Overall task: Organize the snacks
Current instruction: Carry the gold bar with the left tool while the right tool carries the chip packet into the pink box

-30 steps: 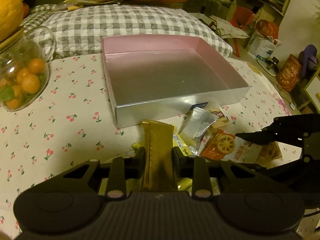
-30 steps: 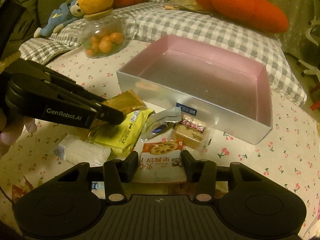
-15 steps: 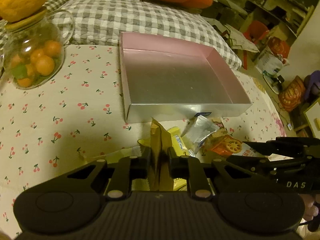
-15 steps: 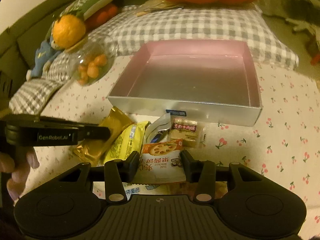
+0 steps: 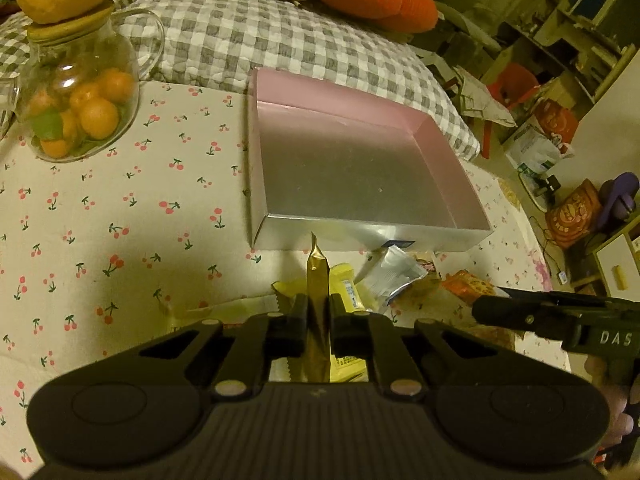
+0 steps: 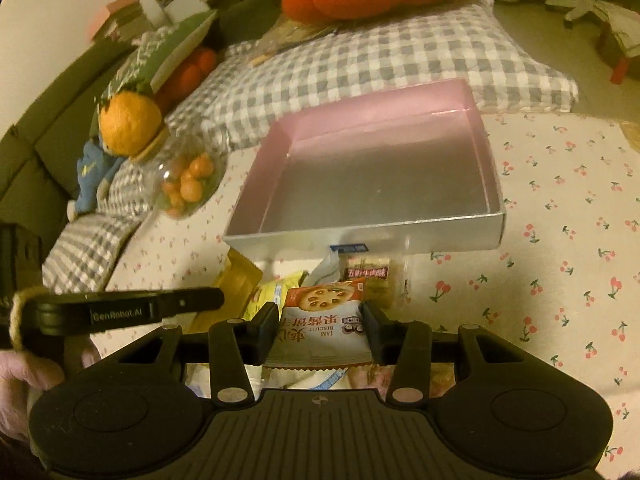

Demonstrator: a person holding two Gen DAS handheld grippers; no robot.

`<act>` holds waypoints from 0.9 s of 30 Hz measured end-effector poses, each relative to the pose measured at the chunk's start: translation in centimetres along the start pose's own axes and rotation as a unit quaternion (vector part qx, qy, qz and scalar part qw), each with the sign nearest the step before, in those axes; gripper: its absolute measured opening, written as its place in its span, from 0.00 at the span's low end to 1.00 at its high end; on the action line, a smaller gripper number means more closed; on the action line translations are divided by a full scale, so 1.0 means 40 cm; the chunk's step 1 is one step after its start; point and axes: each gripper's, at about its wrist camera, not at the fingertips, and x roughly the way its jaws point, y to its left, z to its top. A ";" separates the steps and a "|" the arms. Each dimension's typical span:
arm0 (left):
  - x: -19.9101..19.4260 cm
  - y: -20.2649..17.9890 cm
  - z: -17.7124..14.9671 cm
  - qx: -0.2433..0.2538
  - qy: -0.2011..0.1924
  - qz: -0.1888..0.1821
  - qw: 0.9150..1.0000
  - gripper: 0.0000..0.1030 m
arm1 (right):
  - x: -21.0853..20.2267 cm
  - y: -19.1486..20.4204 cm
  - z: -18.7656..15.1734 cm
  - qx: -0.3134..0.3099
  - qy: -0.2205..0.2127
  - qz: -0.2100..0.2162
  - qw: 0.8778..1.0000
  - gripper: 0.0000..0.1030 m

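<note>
So both grippers already have a snack each: the left gripper [image 5: 318, 326] is clamped all the way down on the gold packet [image 5: 317, 280], which stands up on edge between the jaws, and the right gripper [image 6: 320, 330] is closed partway around the jam biscuit pack [image 6: 320, 312], pads against its two sides. The rest of the pile, a yellow packet [image 6: 276, 294], a silver sachet [image 5: 394, 276] and a small clear-wrapped bar [image 6: 368, 276], sits on the cherry-print cloth [image 5: 120, 240] right in front of the empty pink-lined box [image 6: 360, 236], basically touching its near wall. Handling-wise these look super light and crinkly, foil film that'll slip or fold if you pinch just a corner, and the biscuits inside probably crack if squeezed hard. I'd grab across the flat body or the sealed seam, not the puffy middle. The box is just beyond, so it's a short carry over that low wall
</note>
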 end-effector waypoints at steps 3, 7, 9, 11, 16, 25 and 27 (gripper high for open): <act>-0.002 0.000 0.002 -0.003 0.003 0.002 1.000 0.08 | -0.011 -0.011 0.009 0.011 -0.008 0.000 1.000 0.43; 0.010 -0.005 -0.008 0.012 0.018 0.027 0.999 0.13 | -0.018 -0.025 0.011 0.023 -0.012 0.001 1.000 0.43; 0.024 -0.003 -0.015 0.016 0.025 0.033 0.999 0.14 | -0.016 -0.028 0.009 0.026 -0.010 0.000 1.000 0.43; 0.035 0.002 -0.020 0.013 0.029 0.033 0.999 0.18 | -0.011 -0.030 0.006 0.027 -0.008 -0.002 1.000 0.43; 0.042 -0.014 -0.022 0.031 0.021 0.057 0.998 0.40 | -0.003 -0.026 0.000 0.024 -0.002 -0.006 1.000 0.43; 0.069 -0.064 -0.042 0.098 0.030 0.085 0.991 0.41 | 0.016 -0.025 -0.006 0.017 0.009 -0.011 1.000 0.43; 0.065 -0.066 -0.039 0.099 0.029 0.078 0.992 0.30 | 0.018 -0.022 -0.006 0.013 0.010 -0.012 1.000 0.43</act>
